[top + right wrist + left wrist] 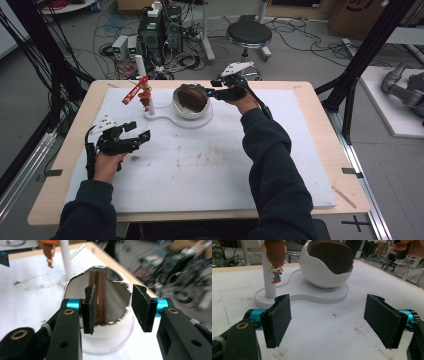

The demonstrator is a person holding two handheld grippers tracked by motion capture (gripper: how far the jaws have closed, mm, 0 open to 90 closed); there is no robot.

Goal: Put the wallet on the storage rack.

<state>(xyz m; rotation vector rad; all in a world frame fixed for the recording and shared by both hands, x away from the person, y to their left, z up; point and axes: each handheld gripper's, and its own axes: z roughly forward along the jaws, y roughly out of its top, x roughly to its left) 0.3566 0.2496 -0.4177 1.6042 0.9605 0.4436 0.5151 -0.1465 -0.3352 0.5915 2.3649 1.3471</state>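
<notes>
White bowl (191, 107), egg-shaped with a jagged cut-out mouth and a brown ridged disc (189, 97) standing inside it, sits on a flat white base (172, 120) at upper centre of the high view, on the white-covered worktop (200, 165). In the right gripper view the bowl (113, 315) lies at centre frame, directly beyond the jaws. The right gripper (214, 87), just right of the bowl in the high view, has its jaws parted; in its own view its two black pads (91, 308) stand apart in front of the bowl's rim, and nothing is pinched between them. The left gripper (137, 131) rests at left of the high view, well apart from the bowl, its jaws spread wide and empty over the stained cover. A white post (151, 107) rises from the base's left end, with a small cowboy figure (276, 267) hanging against it in the left gripper view.
</notes>
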